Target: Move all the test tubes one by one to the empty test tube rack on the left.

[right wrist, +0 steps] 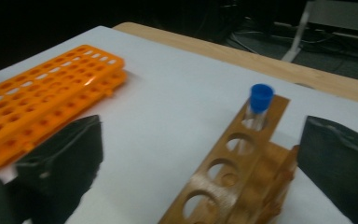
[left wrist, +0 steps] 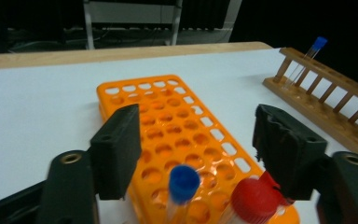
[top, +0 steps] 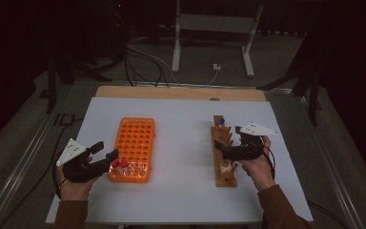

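An orange tube rack lies left of centre on the white table top. At its near end stand capped tubes, among them a red-capped tube and a blue-capped tube. My left gripper hovers just above that end, open, and the two caps sit low between its jaws with no pad pressing them. A wooden tube rack lies to the right, with a blue-capped tube upright in its far end. My right gripper is open wide over the wooden rack and holds nothing.
Most holes of the orange rack are vacant. A pale object sits in a near hole of the wooden rack. A bare wooden strip edges the table's far side. Cables and metal stand legs lie on the floor beyond.
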`<state>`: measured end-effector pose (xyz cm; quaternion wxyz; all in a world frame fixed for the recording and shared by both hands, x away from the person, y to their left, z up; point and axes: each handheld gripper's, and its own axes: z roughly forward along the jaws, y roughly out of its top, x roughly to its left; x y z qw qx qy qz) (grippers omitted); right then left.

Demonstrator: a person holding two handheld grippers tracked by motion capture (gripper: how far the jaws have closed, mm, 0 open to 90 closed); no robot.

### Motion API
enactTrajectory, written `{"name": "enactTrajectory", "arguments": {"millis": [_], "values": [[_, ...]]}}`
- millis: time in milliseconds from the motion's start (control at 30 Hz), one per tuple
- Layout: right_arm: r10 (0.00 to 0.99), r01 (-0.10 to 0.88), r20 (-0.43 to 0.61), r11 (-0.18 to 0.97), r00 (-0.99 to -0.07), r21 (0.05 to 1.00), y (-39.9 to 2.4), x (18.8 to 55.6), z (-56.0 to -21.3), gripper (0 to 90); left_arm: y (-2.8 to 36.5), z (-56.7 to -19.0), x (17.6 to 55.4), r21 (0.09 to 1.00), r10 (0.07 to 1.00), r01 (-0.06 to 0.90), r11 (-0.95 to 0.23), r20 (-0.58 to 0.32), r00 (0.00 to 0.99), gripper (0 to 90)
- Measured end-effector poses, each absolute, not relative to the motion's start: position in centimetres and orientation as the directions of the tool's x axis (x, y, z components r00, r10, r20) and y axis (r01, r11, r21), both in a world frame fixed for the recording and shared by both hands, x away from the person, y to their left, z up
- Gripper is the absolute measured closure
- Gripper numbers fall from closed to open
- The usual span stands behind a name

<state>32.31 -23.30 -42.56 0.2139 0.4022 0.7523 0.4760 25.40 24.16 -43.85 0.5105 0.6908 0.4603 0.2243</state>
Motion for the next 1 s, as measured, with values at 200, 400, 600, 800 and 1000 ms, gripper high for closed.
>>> {"name": "enactTrajectory", "arguments": {"millis": [200, 400, 600, 800, 1000], "values": [[0.830, 0.422, 0.033, 0.248, -0.557, 0.872, -23.5, 34.3, -42.8, 6.3, 22.9, -43.1, 25.5, 0.919, 0.874, 0.391, -0.053, -0.146, 0.463, 16.6], [0.843, 0.459, 0.044, 0.246, -0.535, 0.854, -23.4, 36.3, -43.4, 18.5, 21.8, -42.5, 25.7, 0.923, 0.874, 0.381, -0.051, -0.144, 0.465, 2.2], [0.861, 0.453, -0.002, 0.269, -0.508, 0.850, -22.7, 37.6, -44.4, 44.1, 20.9, -42.7, 26.1, 0.918, 0.872, 0.390, -0.065, -0.138, 0.469, 0.6], [0.880, 0.475, -0.011, 0.267, -0.475, 0.838, -22.3, 38.8, -44.9, 56.7, 20.4, -42.8, 26.2, 0.918, 0.872, 0.390, -0.070, -0.134, 0.471, 0.6], [0.885, 0.489, -0.018, 0.275, -0.466, 0.828, -21.9, 39.4, -44.8, 67.9, 20.5, -42.9, 26.2, 0.917, 0.872, 0.392, -0.071, -0.134, 0.471, 0.6]]}}
